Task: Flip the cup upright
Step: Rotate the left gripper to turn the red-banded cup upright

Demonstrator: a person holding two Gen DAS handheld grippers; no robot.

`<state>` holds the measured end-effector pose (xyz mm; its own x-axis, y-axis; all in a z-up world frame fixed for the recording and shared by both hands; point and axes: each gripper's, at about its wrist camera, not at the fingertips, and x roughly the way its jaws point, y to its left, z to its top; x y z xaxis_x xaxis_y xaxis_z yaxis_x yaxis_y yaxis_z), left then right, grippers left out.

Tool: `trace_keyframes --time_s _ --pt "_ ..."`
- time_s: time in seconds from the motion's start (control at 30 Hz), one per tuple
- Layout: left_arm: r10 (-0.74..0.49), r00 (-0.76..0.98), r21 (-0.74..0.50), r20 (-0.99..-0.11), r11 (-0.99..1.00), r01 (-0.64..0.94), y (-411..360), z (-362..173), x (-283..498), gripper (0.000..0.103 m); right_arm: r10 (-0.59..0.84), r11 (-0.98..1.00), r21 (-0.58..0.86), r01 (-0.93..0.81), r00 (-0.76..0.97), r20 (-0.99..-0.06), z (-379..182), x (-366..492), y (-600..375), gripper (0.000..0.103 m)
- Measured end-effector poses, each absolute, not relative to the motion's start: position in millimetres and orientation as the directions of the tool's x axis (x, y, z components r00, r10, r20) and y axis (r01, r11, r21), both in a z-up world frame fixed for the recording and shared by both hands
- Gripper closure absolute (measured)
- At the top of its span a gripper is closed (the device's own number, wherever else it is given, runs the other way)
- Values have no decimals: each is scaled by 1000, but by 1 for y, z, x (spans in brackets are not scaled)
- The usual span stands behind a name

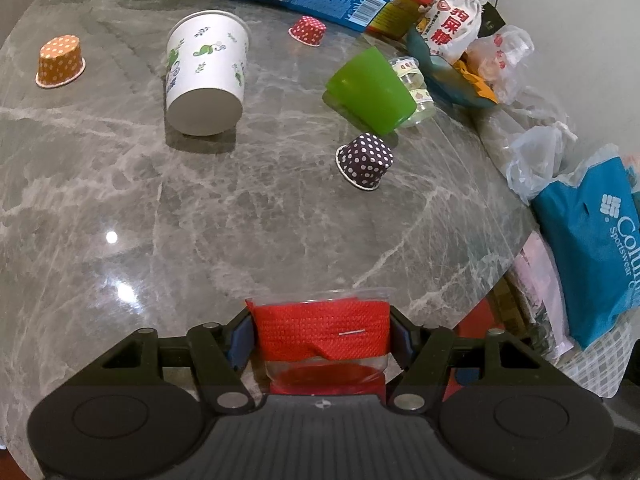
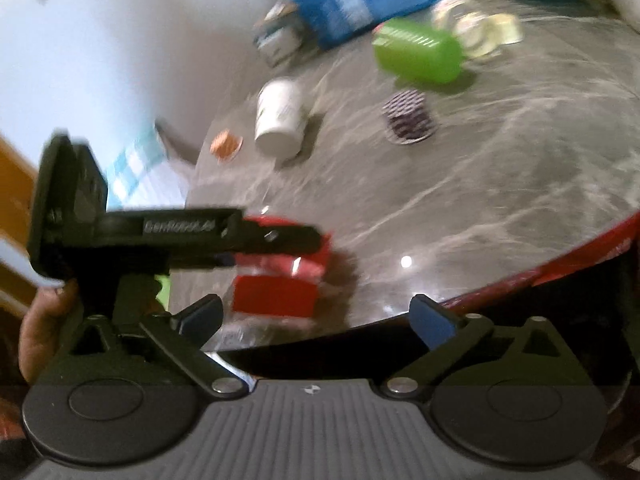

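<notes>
Left gripper (image 1: 322,336) is clenched on the clear plastic cup (image 1: 324,332) with the red knitted sleeve, one blue pad pressing each side. Cup sits at the near edge of the grey marble bench (image 1: 240,220); its rim seems to point away from the camera and its base back toward the gripper, so it looks on its side or mid-turn, not yet standing. The blurred right wrist view shows the same cup (image 2: 280,280) low over the bench edge, pinched in the left gripper (image 2: 276,248); whether it touches the bench I cannot tell.

Right gripper (image 2: 316,320) is released, jaws wide apart, holding nothing, hanging just off the bench edge.

Progress, my read: grasp done, flip under way or about to start; rotating it mouth-up, setting it down and letting go are still left.

Other cups further back, well apart: white paper cup (image 1: 206,74) and green cup (image 1: 370,90) lying on their sides, dark dotted liner (image 1: 366,160) tipped over, orange dotted liner (image 1: 60,62) upside down.
</notes>
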<state>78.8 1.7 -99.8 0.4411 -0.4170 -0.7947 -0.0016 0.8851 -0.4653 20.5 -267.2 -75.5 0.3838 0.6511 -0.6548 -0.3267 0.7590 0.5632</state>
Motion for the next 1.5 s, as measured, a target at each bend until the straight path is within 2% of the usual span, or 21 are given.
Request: trace_keyframes --time_s 0.2,0.43,0.57,0.7,0.87,1.0,1.1,1.3,1.47,1.5 --pt "-394 468 -433 -791 901 26 -7 -92 74 35 728 657 715 -241 450 -517 -90 17 -294 2" --pt "-397 436 -394 -807 913 103 -9 -81 72 35 730 650 720 -244 462 -503 -93 15 -307 2" --pt "-397 496 -380 -773 914 138 -3 -64 68 35 715 662 707 -248 491 -498 -90 12 -312 2" --pt "-343 689 -287 -639 937 201 -3 -46 43 35 703 667 703 -249 523 -482 -89 9 -314 2" --pt "-307 861 -262 -407 941 212 3 -51 10 35 704 664 704 -252 528 -475 -93 7 -313 2" --pt "-133 960 -88 -246 990 115 -11 -58 -17 35 691 674 692 -258 550 -469 -95 4 -314 2" --pt "-86 979 -38 -186 996 81 -19 -63 -29 35 663 705 654 -274 581 -472 -95 1 -311 2" --pt "-35 999 -44 -38 998 34 -30 -79 -45 35 577 782 539 -312 689 -439 -88 -1 -300 1" --pt "16 997 -86 -79 996 -23 -42 -112 -47 37 562 783 535 -317 729 -391 -96 3 -296 1" --pt "36 997 -79 -66 996 -41 -45 -118 -49 37 564 779 541 -317 731 -383 -98 2 -297 1"
